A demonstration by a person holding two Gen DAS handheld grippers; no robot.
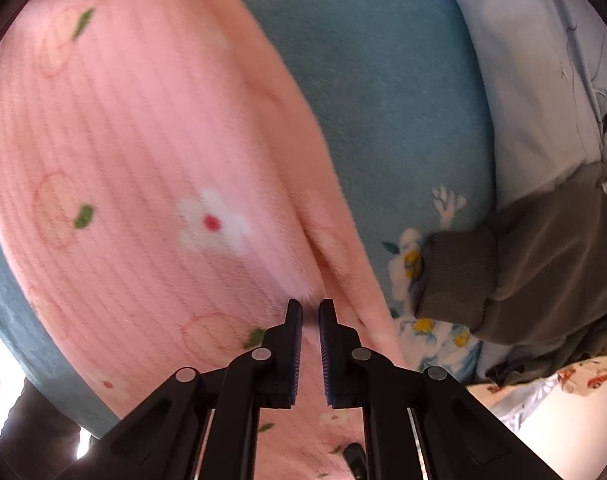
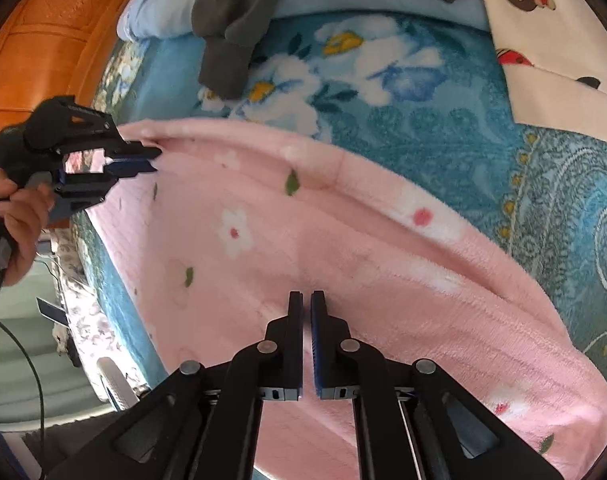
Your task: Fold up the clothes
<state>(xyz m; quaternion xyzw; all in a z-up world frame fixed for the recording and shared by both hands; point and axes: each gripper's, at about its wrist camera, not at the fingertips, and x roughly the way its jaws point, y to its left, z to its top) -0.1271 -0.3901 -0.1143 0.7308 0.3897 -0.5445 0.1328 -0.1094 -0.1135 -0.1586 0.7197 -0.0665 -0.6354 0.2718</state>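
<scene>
Pinching, left gripper (image 1: 310, 308): its jaws are closing down to a sliver on a raised ridge of the pink garment (image 1: 143, 160), right at the fingertips; seen from the right wrist, it is biting the garment's far-left corner edge.
Right gripper (image 2: 306, 300): its jaws are sitting together, tips pressing into the fleece straight ahead of them; I cannot tell whether a fold is actually caught between the pads.
Pink garment: it is lying spread on the blue floral blanket (image 2: 423, 132), filling the space ahead of and below both tools, with its rolled edge curving away beyond the right gripper's tips.
Risk, empty right pinch: if the right pads are only meeting each other, that side is going to stay down while the left side lifts, and the fold is going to come out skewed.
Risk, shallow left bite: the left tool is holding little more than a tuft, so plush fleece may be slipping free under its own weight on the lift.
Risk, blanket caught: both tools are pointing steeply down into soft layers, so the blanket could be getting nipped along with the garment.
Risk, neighbours: the grey sleeve (image 1: 543, 264) is lying just to the right of the left tool and could be getting dragged along.
Risk, cable: the hand (image 2: 19, 216) is trailing a cable that could be snagging.
</scene>
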